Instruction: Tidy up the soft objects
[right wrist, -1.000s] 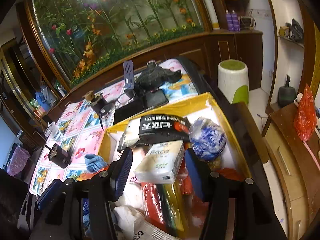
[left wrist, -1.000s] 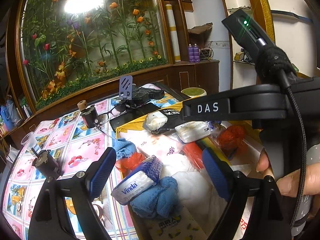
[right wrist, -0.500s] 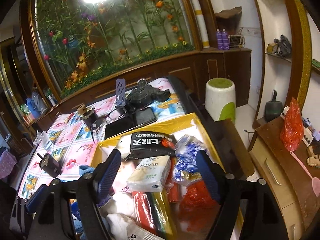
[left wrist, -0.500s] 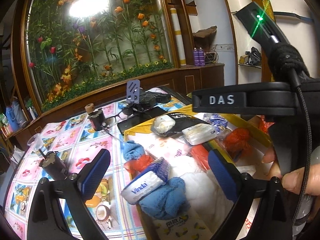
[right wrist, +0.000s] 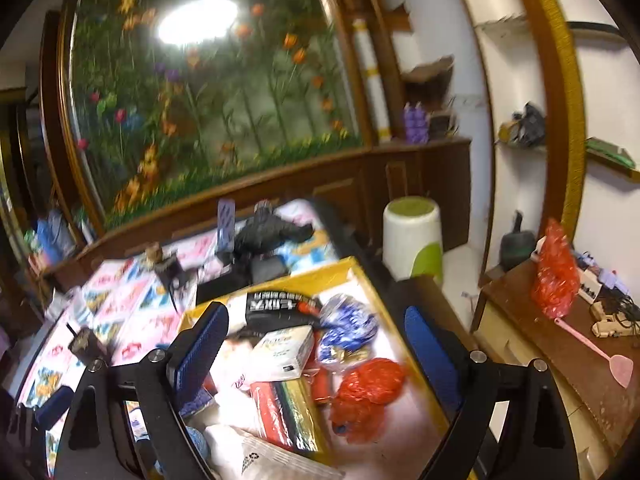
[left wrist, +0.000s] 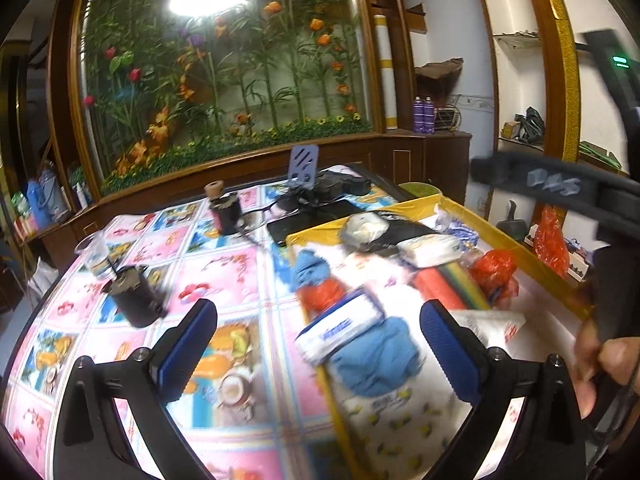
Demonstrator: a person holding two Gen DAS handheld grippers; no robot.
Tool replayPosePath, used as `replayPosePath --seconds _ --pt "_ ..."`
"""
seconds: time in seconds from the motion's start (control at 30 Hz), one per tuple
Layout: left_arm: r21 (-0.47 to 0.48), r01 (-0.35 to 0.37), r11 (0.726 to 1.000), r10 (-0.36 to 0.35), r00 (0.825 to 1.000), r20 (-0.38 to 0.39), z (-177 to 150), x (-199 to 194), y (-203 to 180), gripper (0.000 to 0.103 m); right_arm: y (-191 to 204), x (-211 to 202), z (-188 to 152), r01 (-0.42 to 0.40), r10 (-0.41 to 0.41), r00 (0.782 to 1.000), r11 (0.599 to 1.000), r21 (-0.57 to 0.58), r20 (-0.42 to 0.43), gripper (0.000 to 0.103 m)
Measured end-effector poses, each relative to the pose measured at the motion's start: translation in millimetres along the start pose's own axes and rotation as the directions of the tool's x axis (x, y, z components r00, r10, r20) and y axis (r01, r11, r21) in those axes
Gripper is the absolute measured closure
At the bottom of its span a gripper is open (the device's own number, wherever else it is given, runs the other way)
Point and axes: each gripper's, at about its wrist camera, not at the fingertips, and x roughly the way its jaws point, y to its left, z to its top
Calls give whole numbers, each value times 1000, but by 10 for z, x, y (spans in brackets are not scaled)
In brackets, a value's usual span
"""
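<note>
A yellow box point(left wrist: 500, 236) on the table holds several soft things. Among them are a Vinda tissue pack point(left wrist: 340, 328), blue cloths point(left wrist: 376, 356), a red plastic bag point(right wrist: 368, 388), a Face tissue pack point(right wrist: 280, 352), a black packet point(right wrist: 280, 304) and a blue-white bag point(right wrist: 348, 328). My left gripper point(left wrist: 318, 306) hovers over the box's left edge, its jaws opening, nothing pressed between them. My right gripper point(right wrist: 315, 312) hangs above the box, jaws opening. The Face pack lies below it, free of the pads. A hand point(left wrist: 608, 364) holds the right gripper's handle.
Left of the box, the flowered tablecloth carries two black cylinders point(left wrist: 136, 296) point(left wrist: 226, 212), a plastic cup point(left wrist: 94, 248), a phone stand point(left wrist: 304, 164) and a dark tablet point(left wrist: 316, 216). A white-green stool point(right wrist: 412, 236) and a brown side table point(right wrist: 560, 344) stand to the right.
Both pairs of jaws have spread wider. The right gripper has drawn back and up from the Face pack, which stays in the box. The left gripper has swung left toward the tablecloth.
</note>
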Motion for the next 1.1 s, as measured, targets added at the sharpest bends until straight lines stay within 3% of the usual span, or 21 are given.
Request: replayPosePath --seconds 0.07,0.13,0.23,0.53,0.7,0.87,1.0,1.1 --pt "-23 -8 1000 8 1000 9 -36 -63 80 2 -2 -235 -42 45 -44 995 999 0 89 9" --pt "-47 -2 999 3 1000 7 -62 -101 170 2 24 -483 -106 72 -67 980 997 -20 189 1" --pt "-79 5 997 -6 1000 -13 -95 -139 275 2 50 -778 -232 39 -26 960 998 -43 278 0" --pt "-134 -47 990 37 997 -71 -216 -281 506 1 67 -920 -414 -38 48 976 998 -50 214 0" --pt "-125 11 992 -22 996 -83 -364 -401 502 0 162 -967 -580 -76 85 984 995 -63 159 0" --pt "-71 -12 997 -1 982 -189 -520 -336 356 0 226 -1027 -768 -95 101 990 993 -73 96 0" --pt "-10 -88 996 86 985 -148 -551 -421 263 0 282 -1097 -843 -92 100 991 991 -93 84 0" --pt "25 -95 995 97 987 -127 -568 -461 210 0 299 -1127 -917 -77 87 992 991 -114 86 0"
